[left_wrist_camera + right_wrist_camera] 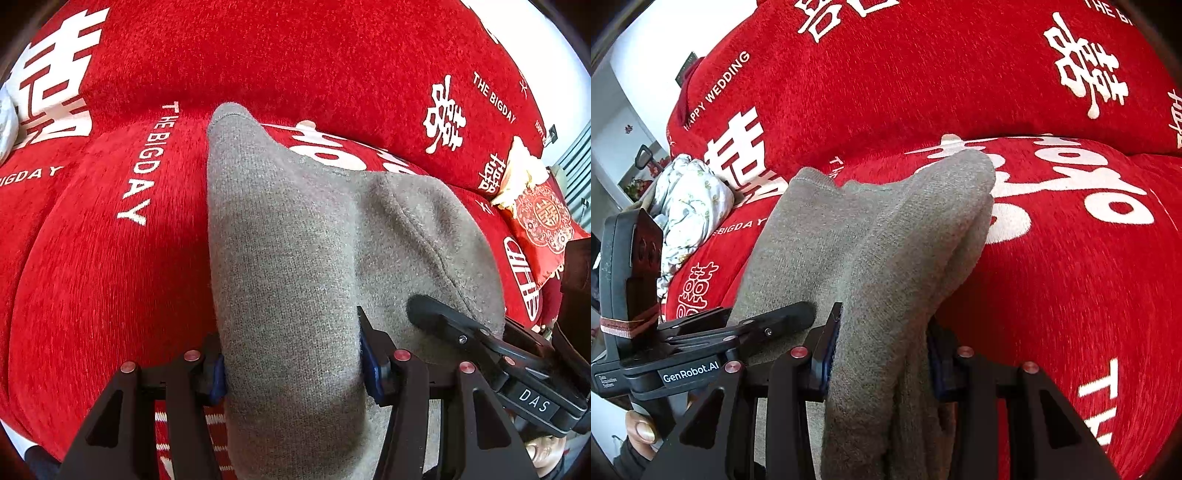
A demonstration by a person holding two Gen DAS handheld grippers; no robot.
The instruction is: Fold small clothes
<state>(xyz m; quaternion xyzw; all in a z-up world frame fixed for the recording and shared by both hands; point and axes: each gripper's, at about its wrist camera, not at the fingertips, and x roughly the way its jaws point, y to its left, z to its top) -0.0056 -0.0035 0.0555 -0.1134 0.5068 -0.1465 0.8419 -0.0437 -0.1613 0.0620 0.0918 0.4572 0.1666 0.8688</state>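
A grey knitted garment (288, 251) is held up over a red sofa cover with white lettering. My left gripper (295, 365) is shut on one bunched end of it, the blue pads pressing the cloth from both sides. My right gripper (882, 358) is shut on the other folded end of the grey garment (886, 236), with several layers between its pads. The two grippers are close side by side: the right gripper (461, 336) shows at the lower right of the left wrist view, and the left gripper (768, 325) at the lower left of the right wrist view.
The red sofa seat (110, 258) and backrest (258, 48) fill both views. A crumpled white floral cloth (690, 206) lies at the sofa's left end. A red patterned cushion (543, 218) and a pale bag sit at the right end. A thumb (642, 430) shows at lower left.
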